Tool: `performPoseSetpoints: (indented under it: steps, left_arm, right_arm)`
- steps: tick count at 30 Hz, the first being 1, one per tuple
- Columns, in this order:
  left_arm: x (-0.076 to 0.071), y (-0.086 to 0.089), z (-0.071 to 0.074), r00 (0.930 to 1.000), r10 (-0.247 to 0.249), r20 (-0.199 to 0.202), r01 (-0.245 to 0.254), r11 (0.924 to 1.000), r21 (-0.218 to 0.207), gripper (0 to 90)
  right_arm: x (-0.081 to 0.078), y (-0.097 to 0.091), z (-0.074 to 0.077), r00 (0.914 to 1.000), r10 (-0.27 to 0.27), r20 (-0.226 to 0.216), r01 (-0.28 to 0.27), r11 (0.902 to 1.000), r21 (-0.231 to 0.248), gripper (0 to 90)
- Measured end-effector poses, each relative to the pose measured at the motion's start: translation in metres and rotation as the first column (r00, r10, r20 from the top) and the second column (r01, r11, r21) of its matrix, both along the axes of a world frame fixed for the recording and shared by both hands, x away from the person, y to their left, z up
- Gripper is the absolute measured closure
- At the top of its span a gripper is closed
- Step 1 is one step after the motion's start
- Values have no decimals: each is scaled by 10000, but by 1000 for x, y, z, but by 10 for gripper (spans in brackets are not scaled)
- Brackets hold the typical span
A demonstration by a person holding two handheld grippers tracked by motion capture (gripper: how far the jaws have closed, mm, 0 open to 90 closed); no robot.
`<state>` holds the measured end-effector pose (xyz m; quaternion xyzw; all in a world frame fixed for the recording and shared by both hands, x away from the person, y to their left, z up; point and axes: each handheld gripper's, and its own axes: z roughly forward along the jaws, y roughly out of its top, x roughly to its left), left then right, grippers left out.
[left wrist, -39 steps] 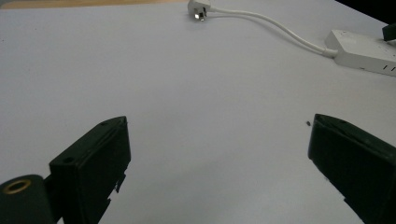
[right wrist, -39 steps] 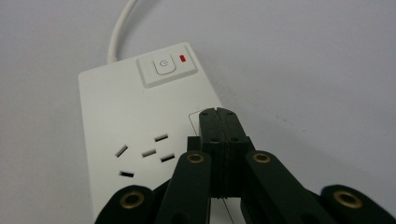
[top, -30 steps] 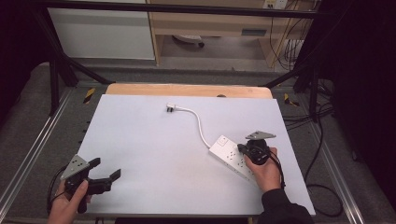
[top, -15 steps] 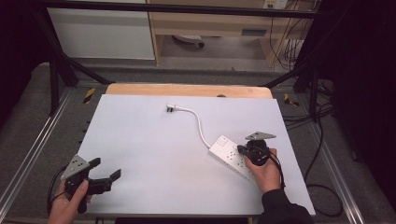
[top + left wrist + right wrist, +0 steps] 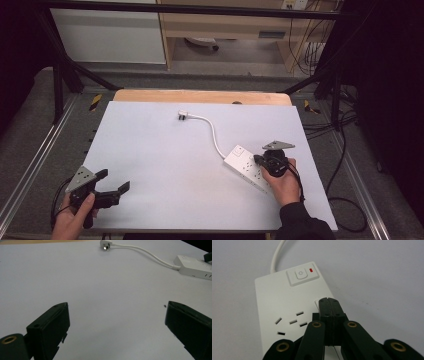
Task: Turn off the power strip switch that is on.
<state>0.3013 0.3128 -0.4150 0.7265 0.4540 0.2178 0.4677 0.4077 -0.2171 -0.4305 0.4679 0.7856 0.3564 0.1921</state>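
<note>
At the desk's (image 5: 165, 150) near left corner the left gripper (image 5: 114, 189) hovers with fingers wide apart, while farther right the right gripper (image 5: 258, 161), fingers pressed together, rests over the white power strip (image 5: 243, 167), its cord (image 5: 212, 131) running back to the plug (image 5: 182, 115).

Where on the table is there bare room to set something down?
The whole middle and left of the table are bare, between the left hand-held gripper and the white cord. It is crowded at the right, where the right hand-held gripper sits over the power strip.
</note>
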Motion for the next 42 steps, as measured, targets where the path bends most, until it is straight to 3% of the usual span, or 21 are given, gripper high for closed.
performPoseSetpoints:
  steps: [26, 35, 42]
  left_arm:
    - [0, 0, 0, 10000, -16, -4, 16, 10000, 7, 56]
    - [0, 0, 0, 10000, -35, -4, 35, 10000, -14, 56]
    - [0, -1, 0, 10000, -15, -2, 15, 10000, 29, 56]
  right_arm:
    - [-1, 2, 1, 9999, 21, 127, -23, 9999, 136, 900]
    - [-2, 8, 3, 9993, 291, 255, -302, 9986, 442, 900]
    - [-3, 11, 5, 9982, 482, 354, -507, 9961, 722, 794]
